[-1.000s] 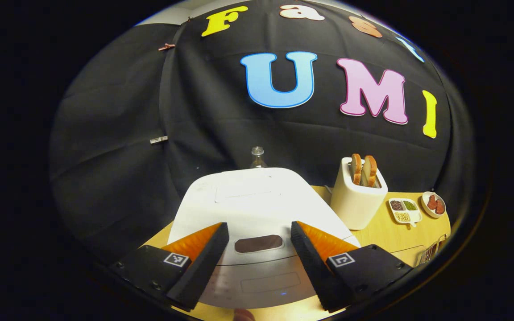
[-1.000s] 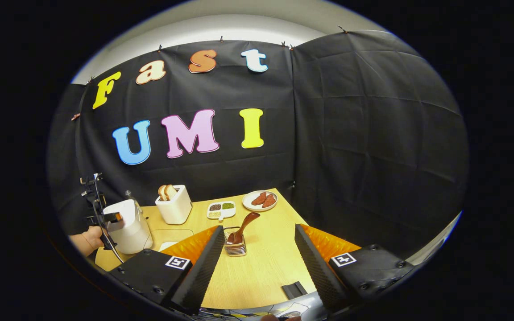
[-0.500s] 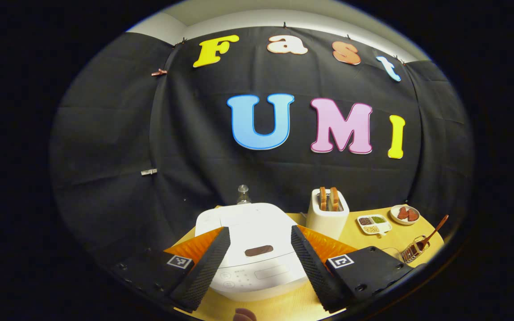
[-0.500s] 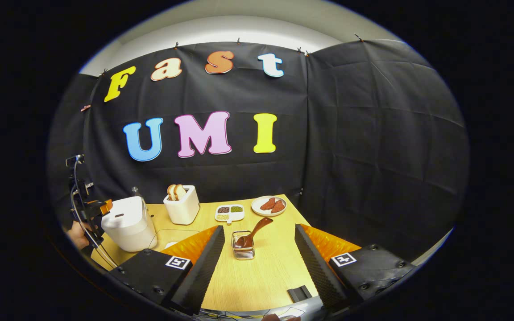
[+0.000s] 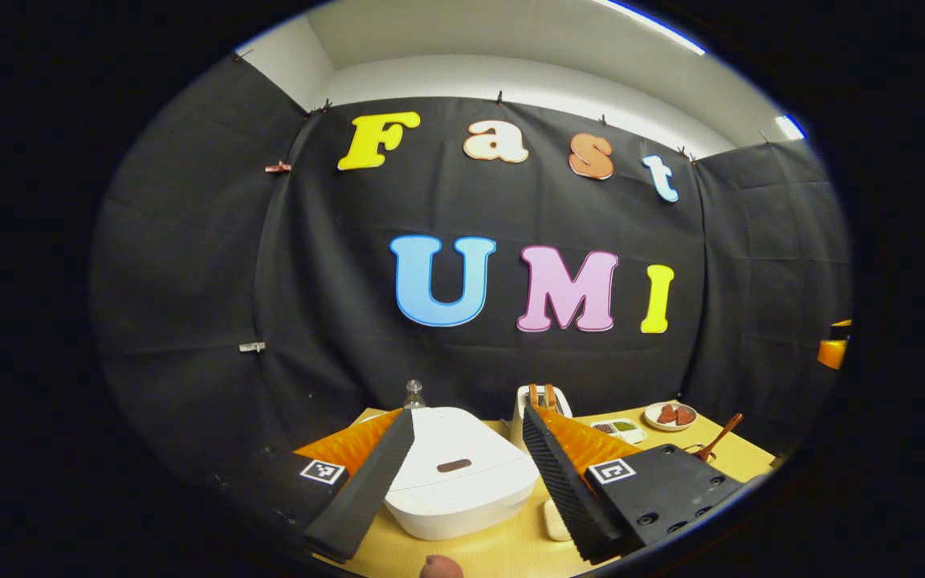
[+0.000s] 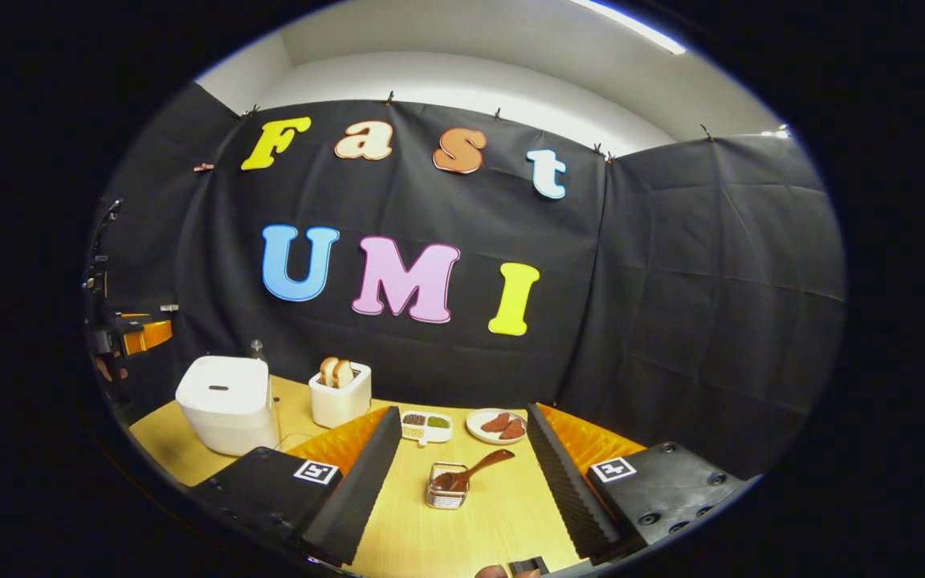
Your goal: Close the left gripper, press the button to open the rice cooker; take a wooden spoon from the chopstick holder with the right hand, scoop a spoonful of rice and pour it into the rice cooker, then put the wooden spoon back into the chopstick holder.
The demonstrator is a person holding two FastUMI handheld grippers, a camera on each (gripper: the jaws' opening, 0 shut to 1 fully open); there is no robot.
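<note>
Both grippers have drawn back from the table; I see left gripper (image 5: 462, 482) jaws wide apart, rice cooker (image 5: 460, 482) lid still down, button unpressed; right gripper (image 6: 458, 490) open, wooden spoon (image 6: 474, 472) in chopstick holder (image 6: 446, 496).
</note>
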